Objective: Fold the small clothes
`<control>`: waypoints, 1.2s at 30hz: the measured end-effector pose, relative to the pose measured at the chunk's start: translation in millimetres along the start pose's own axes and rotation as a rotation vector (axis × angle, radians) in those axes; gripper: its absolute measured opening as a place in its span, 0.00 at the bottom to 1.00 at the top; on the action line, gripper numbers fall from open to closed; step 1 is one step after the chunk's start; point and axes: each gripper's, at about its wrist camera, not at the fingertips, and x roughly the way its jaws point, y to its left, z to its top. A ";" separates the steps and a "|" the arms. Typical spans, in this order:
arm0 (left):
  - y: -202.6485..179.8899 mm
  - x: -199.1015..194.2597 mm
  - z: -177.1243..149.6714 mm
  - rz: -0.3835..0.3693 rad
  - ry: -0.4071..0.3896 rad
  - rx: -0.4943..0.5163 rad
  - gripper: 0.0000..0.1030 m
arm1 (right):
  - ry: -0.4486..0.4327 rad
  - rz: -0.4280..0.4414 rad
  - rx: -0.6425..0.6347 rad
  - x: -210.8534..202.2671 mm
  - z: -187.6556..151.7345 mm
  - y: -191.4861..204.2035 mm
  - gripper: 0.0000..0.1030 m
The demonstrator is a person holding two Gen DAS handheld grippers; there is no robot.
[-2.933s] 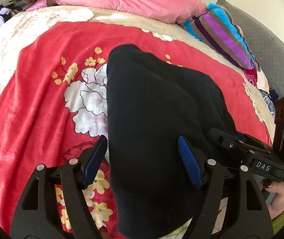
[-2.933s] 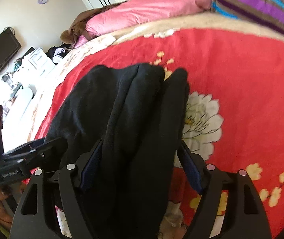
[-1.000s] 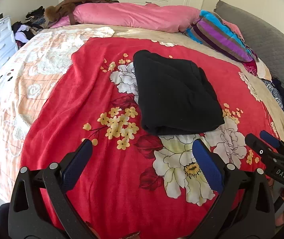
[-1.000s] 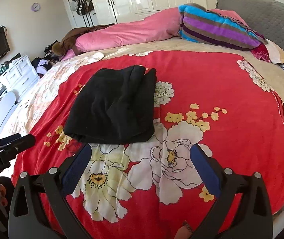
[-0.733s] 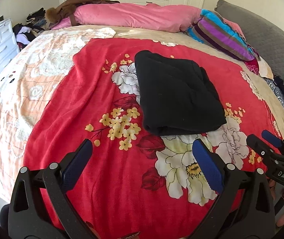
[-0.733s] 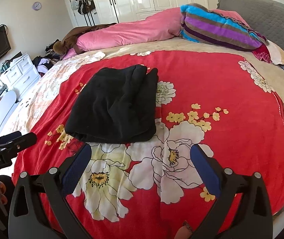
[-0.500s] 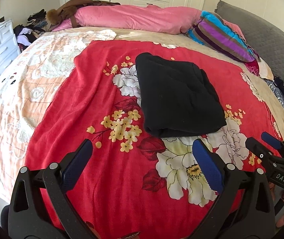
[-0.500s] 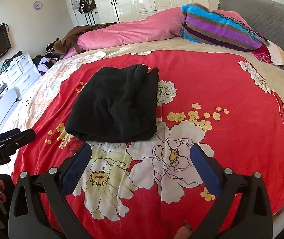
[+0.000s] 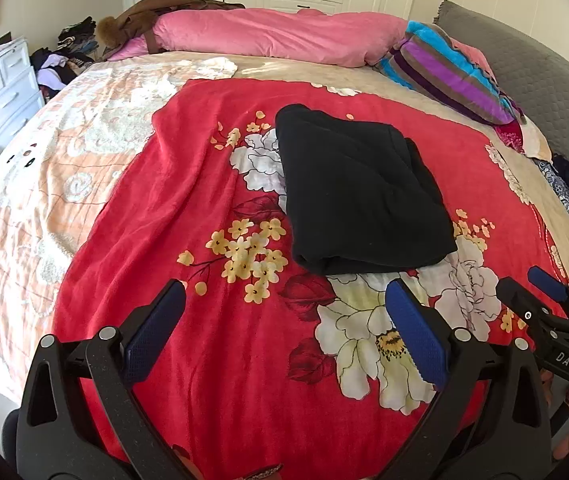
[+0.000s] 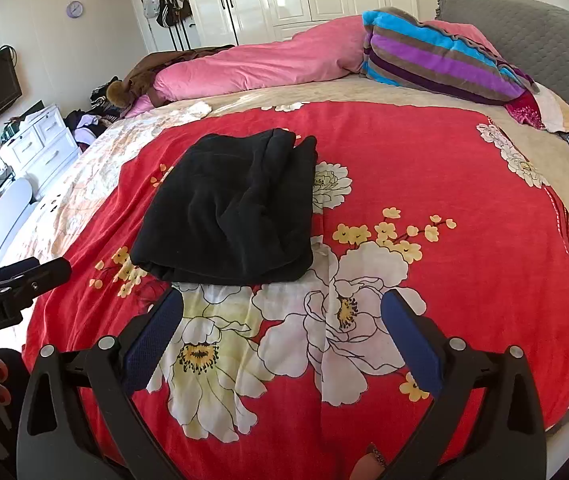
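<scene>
A black garment [image 9: 358, 194] [image 10: 232, 210] lies folded into a thick rectangle on the red floral blanket [image 9: 188, 184] [image 10: 424, 168], its folded edge nearest me. My left gripper [image 9: 284, 320] hovers open near the bed's front edge, well short of the garment, nothing between its blue pads. My right gripper [image 10: 282, 330] is likewise open and empty, held back from the garment. The right gripper also shows at the right edge of the left wrist view, and the left gripper at the left edge of the right wrist view.
A pink duvet [image 9: 276, 36] [image 10: 260, 64] and a striped pillow [image 9: 448, 72] [image 10: 440, 60] lie at the far side of the bed. A grey headboard [image 9: 540, 80] rises on the right. White drawers [image 10: 40, 140] and piled clothes stand left of the bed.
Both grippers let go of the black garment and pulled back from it toward the bed's front edge. Over the last second the views have barely shifted.
</scene>
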 end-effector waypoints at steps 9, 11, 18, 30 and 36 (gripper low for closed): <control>0.3 -0.2 0.6 -0.001 0.000 0.001 0.91 | 0.001 -0.003 -0.002 -0.3 -0.6 -0.2 0.96; 0.6 -1.1 0.3 0.000 -0.001 0.000 0.91 | 0.001 -0.002 -0.002 -0.4 -0.6 -0.3 0.96; 0.2 -1.1 0.3 0.001 0.000 0.001 0.91 | 0.001 -0.003 -0.002 -0.7 -0.6 -0.4 0.96; 0.5 -3.8 2.3 0.008 -0.003 0.005 0.91 | 0.002 -0.003 -0.003 -1.1 -1.6 -1.2 0.96; 0.9 -4.3 2.7 0.012 -0.004 0.006 0.91 | 0.003 -0.003 -0.005 -1.0 -1.1 -1.0 0.96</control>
